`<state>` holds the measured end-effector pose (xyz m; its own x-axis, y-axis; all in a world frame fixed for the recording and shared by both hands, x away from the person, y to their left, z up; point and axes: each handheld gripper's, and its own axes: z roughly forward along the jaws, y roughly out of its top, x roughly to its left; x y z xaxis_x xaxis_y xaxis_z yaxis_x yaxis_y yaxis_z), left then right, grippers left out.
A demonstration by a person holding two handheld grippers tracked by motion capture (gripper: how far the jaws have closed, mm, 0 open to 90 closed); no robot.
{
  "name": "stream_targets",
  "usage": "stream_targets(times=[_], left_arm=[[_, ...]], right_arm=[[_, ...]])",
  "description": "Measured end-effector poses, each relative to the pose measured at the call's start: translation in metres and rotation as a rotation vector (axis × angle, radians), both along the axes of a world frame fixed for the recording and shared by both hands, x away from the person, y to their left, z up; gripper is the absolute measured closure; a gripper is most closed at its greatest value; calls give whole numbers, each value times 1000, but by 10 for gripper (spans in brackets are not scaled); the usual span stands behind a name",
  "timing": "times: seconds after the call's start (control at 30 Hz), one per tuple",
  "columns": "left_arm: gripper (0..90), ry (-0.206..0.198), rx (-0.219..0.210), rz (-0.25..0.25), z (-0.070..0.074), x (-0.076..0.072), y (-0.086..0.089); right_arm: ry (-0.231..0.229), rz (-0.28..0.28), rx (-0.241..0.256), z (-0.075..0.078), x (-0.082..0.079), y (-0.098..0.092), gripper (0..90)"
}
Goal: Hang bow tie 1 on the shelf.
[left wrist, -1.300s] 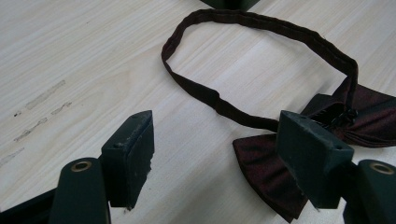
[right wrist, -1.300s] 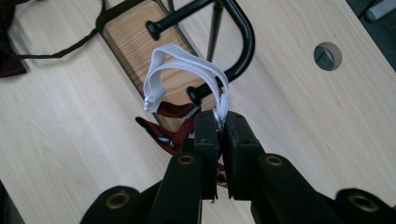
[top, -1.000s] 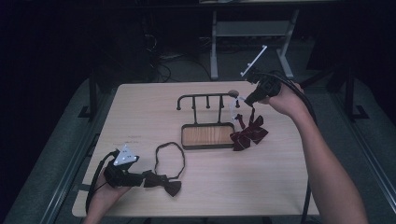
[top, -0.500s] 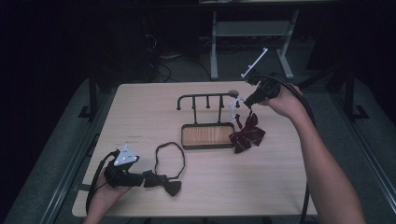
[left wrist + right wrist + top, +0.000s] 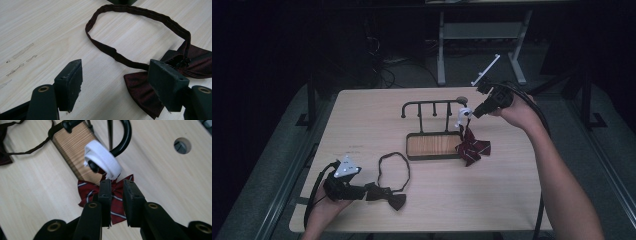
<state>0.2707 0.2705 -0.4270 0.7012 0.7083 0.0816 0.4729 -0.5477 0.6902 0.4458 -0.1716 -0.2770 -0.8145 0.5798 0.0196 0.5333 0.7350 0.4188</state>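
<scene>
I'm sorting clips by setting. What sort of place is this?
Probably a lab or workshop set up for recording, not a home: a bare wooden table in a dark room, cables on the floor behind it, and a metal equipment stand at the back.

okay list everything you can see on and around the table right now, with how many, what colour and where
Table: one, light wood, centre of the high view.
Rack: one, black bar with hooks on a wood base, mid-table.
Striped bow tie: one, red with pale stripes, hanging at the rack's right end.
White strap: one, looped over the rack's end hook.
Dark bow tie: one, maroon, with looped band, flat on the near left of the table.
Left gripper: black, open, over the dark bow tie.
Right gripper: black, narrowly parted near the white strap.
</scene>
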Motion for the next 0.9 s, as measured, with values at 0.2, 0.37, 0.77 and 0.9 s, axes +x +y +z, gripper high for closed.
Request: stream_targets(times=[0.2,0.37,0.77,0.9], left_arm=[[287,5,7,-2,0,0,0],[287,9,9,-6,0,0,-1],[287,15,13,-10,-2,1,-2],[287,16,12,-10,-2,1,-3]], right_arm=[[12,15,10,-5,-3,-2,723],[30,25,29,-10,-6,-6,677],[37,37,39,-22,-19,-16,619],[39,37,53,-31,-23,-20,610]])
